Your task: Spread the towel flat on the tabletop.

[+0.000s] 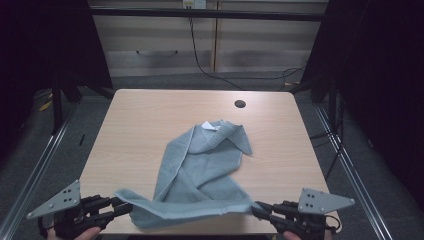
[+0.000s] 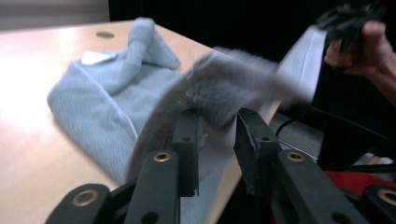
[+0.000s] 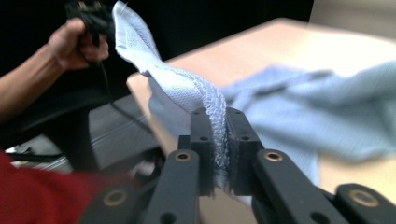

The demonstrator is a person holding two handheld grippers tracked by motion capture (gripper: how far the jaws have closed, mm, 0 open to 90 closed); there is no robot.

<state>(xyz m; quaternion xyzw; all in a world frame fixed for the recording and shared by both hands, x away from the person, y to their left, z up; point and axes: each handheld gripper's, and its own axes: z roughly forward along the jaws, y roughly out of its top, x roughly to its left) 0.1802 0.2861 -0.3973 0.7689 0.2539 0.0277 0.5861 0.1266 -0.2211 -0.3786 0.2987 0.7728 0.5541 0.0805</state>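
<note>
Together, the left gripper (image 1: 125, 207) and right gripper (image 1: 259, 206) pinched the grey towel's (image 1: 200, 170) near corners; even tension would spread it flat across the table (image 1: 145, 115).

- We see a pale blue-grey cloth (image 1: 200, 170) with a fine woven texture, crumpled and partly folded over itself on the desk (image 1: 140, 115).
- Its far end bunches near the middle of the desk, where a small white tag (image 1: 210, 126) shows.
- Its near edge stretches along the desk's front edge, each corner pinched in a gripper, lifted slightly off the surface.
</note>
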